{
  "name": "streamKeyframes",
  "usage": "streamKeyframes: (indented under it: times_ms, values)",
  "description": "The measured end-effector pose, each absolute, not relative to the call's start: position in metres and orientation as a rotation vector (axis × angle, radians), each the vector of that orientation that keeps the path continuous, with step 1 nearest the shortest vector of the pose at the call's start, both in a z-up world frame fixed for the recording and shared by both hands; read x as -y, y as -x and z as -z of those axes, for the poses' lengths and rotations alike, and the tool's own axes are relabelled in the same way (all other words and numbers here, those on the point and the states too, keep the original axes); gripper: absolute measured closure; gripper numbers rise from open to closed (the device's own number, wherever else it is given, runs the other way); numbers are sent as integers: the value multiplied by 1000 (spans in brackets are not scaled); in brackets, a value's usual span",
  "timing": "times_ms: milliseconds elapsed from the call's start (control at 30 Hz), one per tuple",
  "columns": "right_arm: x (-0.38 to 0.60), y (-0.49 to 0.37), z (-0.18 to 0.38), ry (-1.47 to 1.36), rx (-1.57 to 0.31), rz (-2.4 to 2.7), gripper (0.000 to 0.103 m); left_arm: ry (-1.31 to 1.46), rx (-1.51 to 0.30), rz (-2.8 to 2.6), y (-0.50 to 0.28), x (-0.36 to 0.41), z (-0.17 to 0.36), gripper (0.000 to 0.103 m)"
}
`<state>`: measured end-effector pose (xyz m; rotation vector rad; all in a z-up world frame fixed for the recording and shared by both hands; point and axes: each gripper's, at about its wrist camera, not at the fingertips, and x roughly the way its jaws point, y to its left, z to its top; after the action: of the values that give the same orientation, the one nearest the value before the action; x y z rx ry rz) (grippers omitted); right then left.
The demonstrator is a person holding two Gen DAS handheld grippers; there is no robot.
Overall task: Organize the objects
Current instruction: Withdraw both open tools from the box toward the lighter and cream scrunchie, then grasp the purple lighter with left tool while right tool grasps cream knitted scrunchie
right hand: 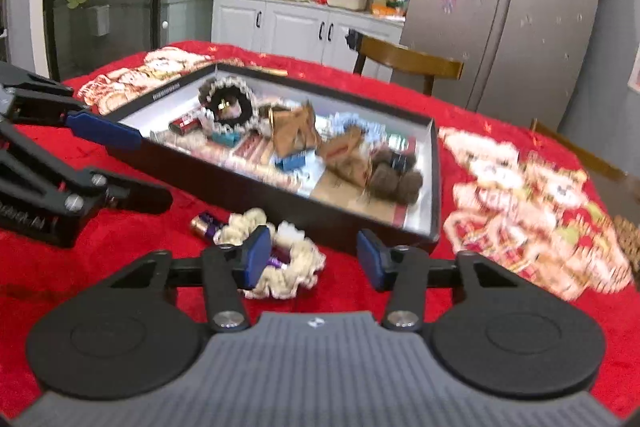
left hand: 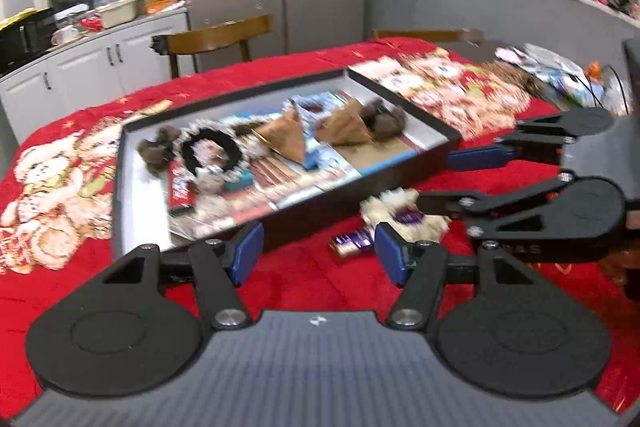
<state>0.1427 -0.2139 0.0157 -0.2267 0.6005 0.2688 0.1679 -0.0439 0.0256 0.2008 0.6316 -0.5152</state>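
Currently between picks: box [right hand: 434,187] holds most items; cream scrunchie [right hand: 288,267] and a small purple packet [right hand: 206,223] lie on the red cloth just in front of it. Left gripper [left hand: 318,253] and right gripper [right hand: 310,259] both spread wide, empty. Next, probably: close on scrunchie, lift into box.

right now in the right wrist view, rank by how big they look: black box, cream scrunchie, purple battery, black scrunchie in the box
1. black box, clearly largest
2. cream scrunchie, though it lies nearer the camera
3. black scrunchie, farther back, so this pair's order is unsure
4. purple battery, smallest
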Motion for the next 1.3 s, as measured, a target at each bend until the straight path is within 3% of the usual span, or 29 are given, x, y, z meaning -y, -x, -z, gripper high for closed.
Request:
streamKeyframes:
  times_ms: [233,400,1000,1300]
  values:
    - [225,-152,0,101,-672,-324,52,-210,-676,575,-172,53,-7,36]
    - [231,-151,-1,70,-677,-332,85,-186,-698,600,-178,58,0,36]
    - [281,-125,-8,91,-651,-139,89,-173,-677,524,-186,102,14,35]
    - [284,-123,0,92,-632,-130,88,-220,-637,522,-179,125,19,12]
